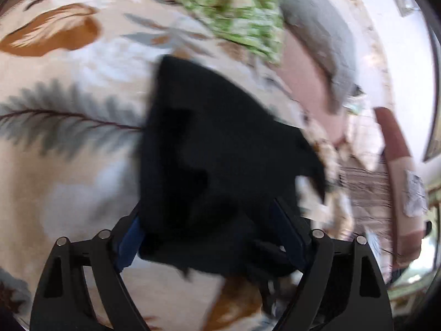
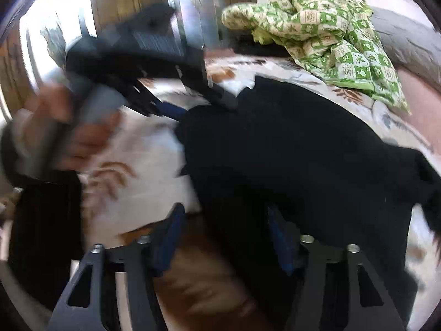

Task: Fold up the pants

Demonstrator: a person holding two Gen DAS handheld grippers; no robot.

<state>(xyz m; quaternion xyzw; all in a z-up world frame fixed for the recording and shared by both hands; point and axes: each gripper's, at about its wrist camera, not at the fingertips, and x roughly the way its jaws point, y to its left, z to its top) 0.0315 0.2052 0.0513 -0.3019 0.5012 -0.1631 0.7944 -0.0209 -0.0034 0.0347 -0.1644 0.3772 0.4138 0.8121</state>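
A bed (image 1: 82, 182) carries everything, covered by a cream sheet printed with grey fern fronds and rust-brown leaves. The black pants (image 2: 289, 151) lie bunched on it (partly lifted, the blur hides how much). Farther back, a crumpled green-and-cream checked cloth (image 2: 325, 22) rests on the sheet, apart from the pants.

Matt black cloth pants (image 2: 289, 143); printed leaf-pattern bedsheet (image 1: 69, 110) of smooth fabric; green checked cloth (image 2: 330, 22), upper right, probably cotton.
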